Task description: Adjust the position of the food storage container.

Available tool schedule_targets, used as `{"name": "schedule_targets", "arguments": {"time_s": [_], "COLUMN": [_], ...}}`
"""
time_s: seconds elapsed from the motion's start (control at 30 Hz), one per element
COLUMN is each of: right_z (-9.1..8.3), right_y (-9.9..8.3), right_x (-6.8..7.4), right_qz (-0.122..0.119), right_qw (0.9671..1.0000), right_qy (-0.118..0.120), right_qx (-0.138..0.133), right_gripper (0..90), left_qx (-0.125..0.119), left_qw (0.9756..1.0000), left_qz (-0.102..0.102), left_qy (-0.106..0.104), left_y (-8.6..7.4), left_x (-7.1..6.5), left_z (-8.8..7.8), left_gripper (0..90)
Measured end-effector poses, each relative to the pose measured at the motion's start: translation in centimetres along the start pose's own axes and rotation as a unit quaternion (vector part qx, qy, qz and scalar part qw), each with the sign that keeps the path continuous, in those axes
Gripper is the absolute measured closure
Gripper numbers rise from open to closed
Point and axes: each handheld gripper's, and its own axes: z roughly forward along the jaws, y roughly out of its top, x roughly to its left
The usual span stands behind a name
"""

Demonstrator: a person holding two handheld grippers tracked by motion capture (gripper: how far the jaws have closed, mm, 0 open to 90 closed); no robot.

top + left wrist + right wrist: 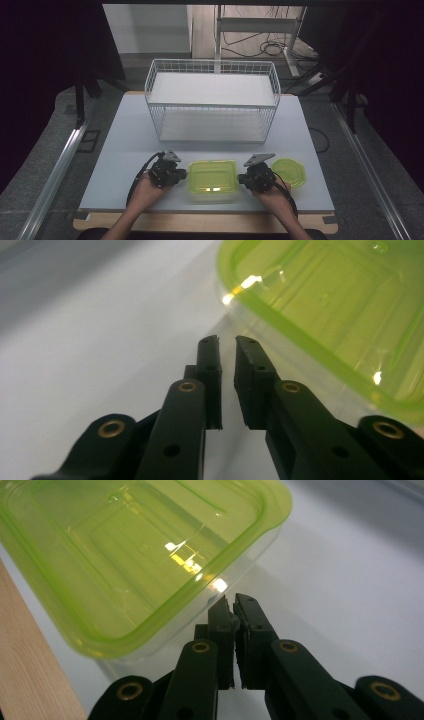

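A clear rectangular container with a lime-green lid [212, 180] sits near the table's front edge, between my two grippers. My left gripper [185, 175] points at its left side; in the left gripper view [227, 342] the jaws stand a narrow gap apart with nothing between them, just short of the container's rim [340, 305]. My right gripper [241, 179] points at the container's right side; in the right gripper view [231, 600] its jaws are almost together, a hairline slit between the pads, close to the container's corner [125, 555]. Neither gripper holds anything.
A smaller round green-lidded container [289, 171] lies just right of my right hand. A white wire two-level basket shelf [212, 100] stands at the back middle of the grey table [125, 150]. The wooden front edge [30, 680] runs beneath the container.
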Motion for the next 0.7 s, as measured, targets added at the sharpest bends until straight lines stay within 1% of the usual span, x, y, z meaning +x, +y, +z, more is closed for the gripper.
{"name": "schedule_targets", "arguments": {"time_s": [0.1,0.17,0.27,0.37,0.43,0.5,0.53,0.6,0.63,0.67,0.7], "right_z": [-0.8,-1.3,-2.0,-2.6,-2.9,-3.2,-3.3,-3.6,-3.7,-3.8,-4.0], "right_y": [-0.2,-0.4,-0.5,-0.6,-0.8,-1.0,-1.1,-1.4,-1.5,-1.6,-1.7], "right_x": [0.2,0.1,-0.1,-0.1,-0.2,-0.2,-0.3,-0.5,-0.7,-0.9,-1.1], "right_qz": [-0.006,-0.002,-0.001,0.003,0.002,0.003,0.004,0.007,0.009,0.009,0.012], "right_qw": [0.9999,0.9999,0.9997,0.9993,0.9991,0.999,0.999,0.9991,0.9991,0.9988,0.9987], "right_qy": [-0.012,-0.009,-0.011,-0.007,-0.007,-0.01,-0.014,-0.019,-0.026,-0.034,-0.038], "right_qx": [-0.004,-0.012,-0.024,-0.037,-0.041,-0.043,-0.043,-0.037,-0.033,-0.034,-0.031], "right_gripper": [82.9,81.5,79.1,75.0,72.2,71.9,73.8,81.4,83.6,87.1,89.0], "left_qx": [-0.01,-0.015,-0.027,-0.037,-0.042,-0.045,-0.046,-0.047,-0.049,-0.053,-0.057], "left_qw": [0.9999,0.9998,0.9996,0.9992,0.999,0.9989,0.9988,0.9987,0.9987,0.9985,0.9983], "left_qz": [-0.003,-0.003,0.0,0.005,0.006,0.007,0.01,0.012,0.012,0.009,0.008], "left_qy": [0.006,0.01,0.012,0.013,0.013,0.012,0.013,0.012,0.011,0.009,0.006], "left_y": [-0.6,-1.1,-2.0,-2.9,-3.5,-4.1,-4.4,-5.0,-5.3,-5.5,-5.7], "left_x": [0.1,0.0,-0.3,-0.8,-1.2,-1.6,-1.8,-2.1,-2.2,-2.3,-2.4], "left_z": [-1.2,-1.9,-2.9,-3.7,-4.2,-4.6,-4.8,-5.1,-5.2,-5.3,-5.4], "left_gripper": [76.8,74.1,66.1,57.8,51.4,48.4,47.6,46.7,46.7,47.2,49.7]}}
